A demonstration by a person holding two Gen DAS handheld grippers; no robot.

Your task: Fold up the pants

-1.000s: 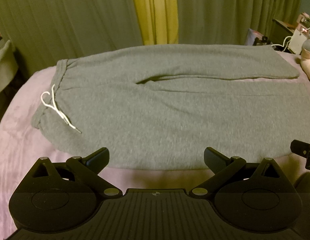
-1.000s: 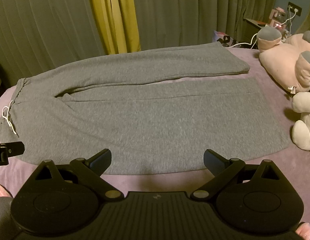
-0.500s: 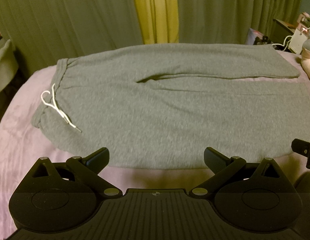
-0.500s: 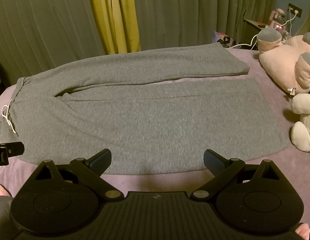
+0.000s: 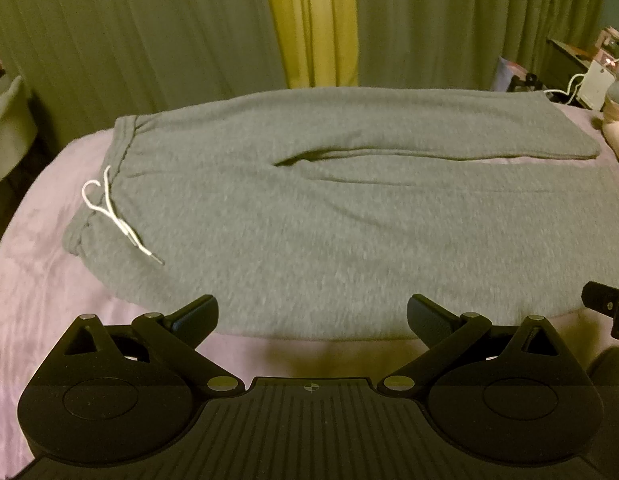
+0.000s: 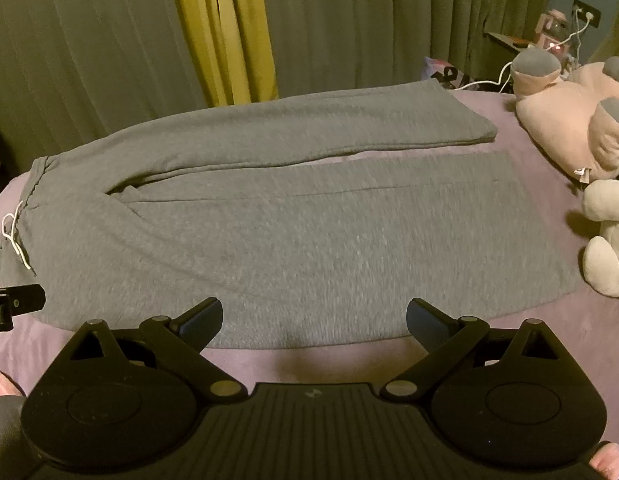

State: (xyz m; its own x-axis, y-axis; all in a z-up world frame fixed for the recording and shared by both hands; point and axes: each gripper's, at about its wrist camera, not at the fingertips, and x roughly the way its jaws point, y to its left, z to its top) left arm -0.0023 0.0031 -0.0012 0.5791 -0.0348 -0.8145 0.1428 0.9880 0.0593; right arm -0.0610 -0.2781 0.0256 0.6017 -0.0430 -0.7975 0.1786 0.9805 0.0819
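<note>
Grey sweatpants lie flat across a purple-covered bed, waistband at the left with a white drawstring, both legs running to the right. They also show in the right wrist view. My left gripper is open and empty, just above the near edge of the pants toward the waist end. My right gripper is open and empty at the near edge of the near leg. Each gripper's tip shows at the edge of the other view.
Pink and white plush toys lie on the bed at the right, close to the leg cuffs. Green and yellow curtains hang behind the bed. A nightstand with cables and a charger stands at the far right.
Both grippers have edged slightly forward toward the near edge of the pants. The pants have not moved.
</note>
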